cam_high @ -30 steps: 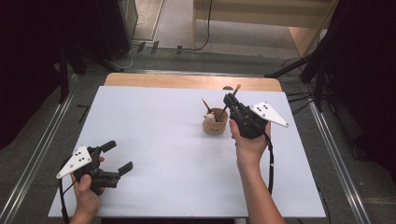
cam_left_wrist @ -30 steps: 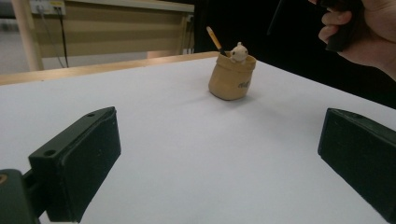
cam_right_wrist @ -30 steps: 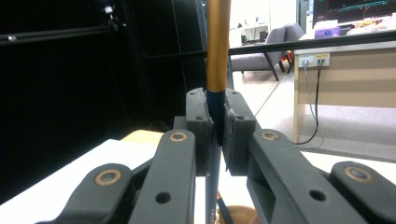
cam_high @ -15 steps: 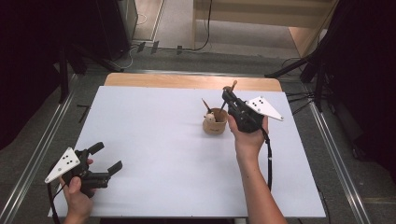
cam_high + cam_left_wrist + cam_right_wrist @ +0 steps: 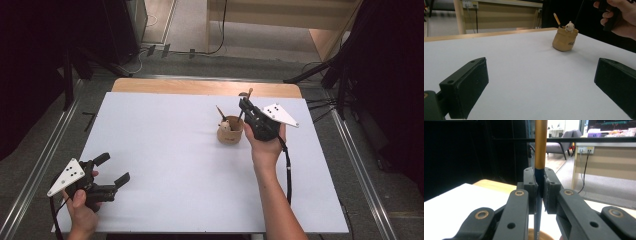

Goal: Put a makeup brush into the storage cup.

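Around the desk (image 5: 165, 150) the room lies dark at both sides, with grey floor (image 5: 190, 20) and a pale wooden cabinet (image 5: 280, 12) beyond its far edge. The desk's white top has a bare wood strip along the back. A tan cup (image 5: 230, 131) stands right of centre, holding a pencil and a small white figure (image 5: 569, 25). Just beside the cup, the right tongs (image 5: 243, 104) are clenched on a pen (image 5: 540, 150), upright above its rim. The left tongs (image 5: 111, 169), released, hover near the front left corner.

High view overhead, gripper views low, sharing pot (image 5: 565, 39)
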Motion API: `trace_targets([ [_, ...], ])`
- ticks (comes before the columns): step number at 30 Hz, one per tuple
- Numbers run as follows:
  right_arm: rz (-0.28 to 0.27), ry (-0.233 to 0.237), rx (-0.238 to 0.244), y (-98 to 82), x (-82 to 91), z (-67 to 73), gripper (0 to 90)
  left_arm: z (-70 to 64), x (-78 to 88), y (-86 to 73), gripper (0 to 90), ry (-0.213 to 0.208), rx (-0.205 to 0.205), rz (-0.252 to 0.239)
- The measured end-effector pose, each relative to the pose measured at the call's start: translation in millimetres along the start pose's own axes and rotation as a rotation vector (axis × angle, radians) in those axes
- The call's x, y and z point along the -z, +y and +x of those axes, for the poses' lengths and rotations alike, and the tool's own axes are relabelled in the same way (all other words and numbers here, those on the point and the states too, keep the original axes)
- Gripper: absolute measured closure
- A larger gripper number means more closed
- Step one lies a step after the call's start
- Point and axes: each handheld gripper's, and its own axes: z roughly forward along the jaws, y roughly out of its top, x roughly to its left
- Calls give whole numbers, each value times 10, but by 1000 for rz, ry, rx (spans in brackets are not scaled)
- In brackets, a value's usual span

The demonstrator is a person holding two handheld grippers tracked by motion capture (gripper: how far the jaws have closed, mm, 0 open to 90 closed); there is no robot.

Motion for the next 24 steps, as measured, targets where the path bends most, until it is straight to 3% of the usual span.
trace_targets([
  [24, 115, -25, 3, -327, -151, -64, 841, 5, 59, -65, 0, 18, 13, 21],
])
